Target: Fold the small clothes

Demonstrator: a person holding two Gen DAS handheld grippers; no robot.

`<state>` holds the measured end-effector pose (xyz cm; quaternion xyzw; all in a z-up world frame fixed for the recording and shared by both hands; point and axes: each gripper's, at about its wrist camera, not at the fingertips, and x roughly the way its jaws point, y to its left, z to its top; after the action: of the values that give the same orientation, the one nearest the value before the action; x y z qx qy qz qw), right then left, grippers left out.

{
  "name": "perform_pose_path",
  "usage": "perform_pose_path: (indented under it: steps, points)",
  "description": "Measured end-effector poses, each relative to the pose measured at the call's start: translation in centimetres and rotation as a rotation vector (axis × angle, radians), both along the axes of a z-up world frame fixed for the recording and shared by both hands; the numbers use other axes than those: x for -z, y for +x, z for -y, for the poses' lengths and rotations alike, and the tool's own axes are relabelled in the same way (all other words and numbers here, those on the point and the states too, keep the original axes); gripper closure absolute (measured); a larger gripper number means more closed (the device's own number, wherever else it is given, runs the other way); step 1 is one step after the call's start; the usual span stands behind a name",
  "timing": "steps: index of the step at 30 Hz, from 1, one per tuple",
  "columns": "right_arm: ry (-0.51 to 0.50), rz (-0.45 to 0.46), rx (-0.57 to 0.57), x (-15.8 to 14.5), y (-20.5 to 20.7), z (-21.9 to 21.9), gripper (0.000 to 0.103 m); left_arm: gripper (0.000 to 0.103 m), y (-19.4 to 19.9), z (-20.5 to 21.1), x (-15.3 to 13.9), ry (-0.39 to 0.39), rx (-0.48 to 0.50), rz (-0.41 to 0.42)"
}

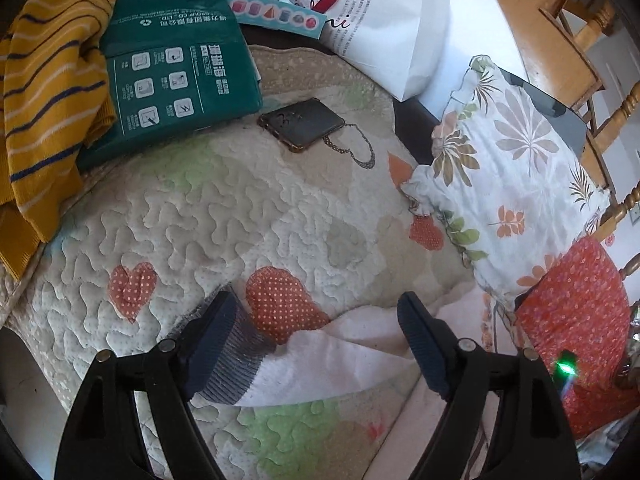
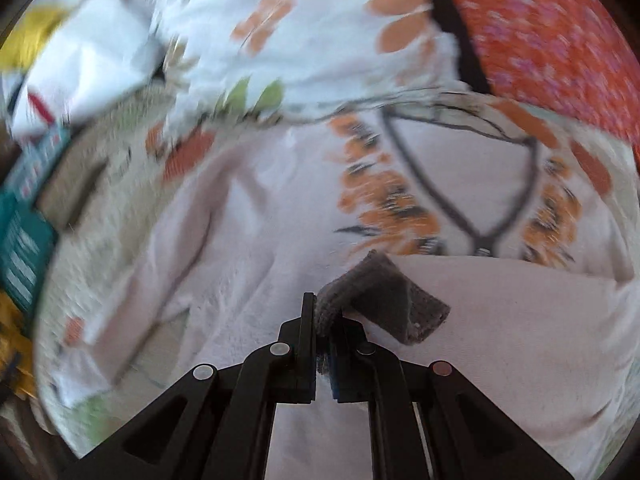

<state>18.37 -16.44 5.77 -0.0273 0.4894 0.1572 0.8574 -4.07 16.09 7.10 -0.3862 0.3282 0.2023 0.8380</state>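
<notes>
A small pale pink garment (image 1: 332, 364) with a grey ribbed cuff (image 1: 236, 356) lies on the quilted cover. My left gripper (image 1: 320, 328) is open, its fingers on either side of that sleeve, the cuff against the left finger. In the blurred right wrist view my right gripper (image 2: 322, 320) is shut on a grey ribbed cuff (image 2: 384, 296) of the same pink garment (image 2: 500, 320), held over its front with the orange flower print and dark neckline (image 2: 472, 208).
A phone with a chain (image 1: 304, 124), a green package (image 1: 172, 68), a yellow striped sweater (image 1: 44, 92) and a white paper bag (image 1: 380, 24) lie at the far side. A floral pillow (image 1: 512, 168) and a red cushion (image 1: 576, 320) are on the right.
</notes>
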Motion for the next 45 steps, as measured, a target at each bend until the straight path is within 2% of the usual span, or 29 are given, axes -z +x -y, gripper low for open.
perform_pose_path:
  steps: [1, 5, 8, 9, 11, 13, 18, 22, 27, 29, 34, 38, 42, 45]
  points:
    - [-0.069, 0.031, -0.029, 0.2, -0.2, -1.4, 0.092, 0.021, 0.0, -0.1, 0.0, -0.003, -0.001, 0.0]
    - [-0.325, 0.184, -0.214, 0.8, -2.5, -7.4, 0.068, 0.021, -0.3, -0.3, -0.4, 0.013, -0.022, 0.007]
    - [-0.479, 0.29, -0.376, 1.6, -5.4, -11.3, 0.061, 0.021, -0.8, -0.5, -0.9, 0.042, -0.046, 0.014]
    - [-0.51, 0.31, -0.418, 1.8, -6.2, -12.2, 0.059, 0.021, -0.9, -0.6, -1.0, 0.046, -0.053, 0.016]
    - [-0.541, 0.342, -0.47, 2.1, -7.6, -13.4, 0.048, 0.021, -1.2, -0.9, -1.1, 0.046, -0.066, 0.017]
    - [-0.525, 0.36, -0.467, 1.9, -8.4, -13.4, 0.045, 0.021, -1.4, -1.3, -0.9, 0.039, -0.077, 0.013]
    - [-0.397, 0.326, -0.364, 0.0, -8.1, -10.9, 0.045, 0.021, -2.5, -2.7, -1.0, 0.026, -0.119, 0.013]
    - [-0.235, 0.261, -0.321, -2.1, -9.0, -8.8, 0.044, 0.021, -4.3, -4.5, -1.8, 0.053, -0.207, 0.027]
    - [-0.041, 0.163, -0.401, -3.1, -11.7, -10.5, 0.044, 0.021, -5.8, -6.4, -1.8, 0.053, -0.274, 0.024]
    - [0.04, 0.109, -0.461, -3.1, -13.2, -12.6, 0.044, 0.021, -6.4, -7.0, -1.7, 0.043, -0.299, 0.024]
    - [0.17, 0.005, -0.539, -2.7, -15.3, -17.6, 0.044, 0.021, -8.1, -8.3, -1.8, 0.059, -0.388, 0.01]
    - [0.16, 0.002, -0.589, -2.4, -16.5, -21.0, 0.037, 0.021, -9.2, -9.3, -1.8, 0.056, -0.443, 0.007]
    - [0.134, -0.022, -0.639, -0.8, -18.0, -23.2, 0.037, 0.021, -9.5, -9.8, -1.9, 0.057, -0.454, 0.003]
    - [0.058, -0.007, -0.673, 0.9, -19.0, -24.7, 0.037, 0.021, -9.4, -9.8, -1.8, 0.058, -0.455, -0.003]
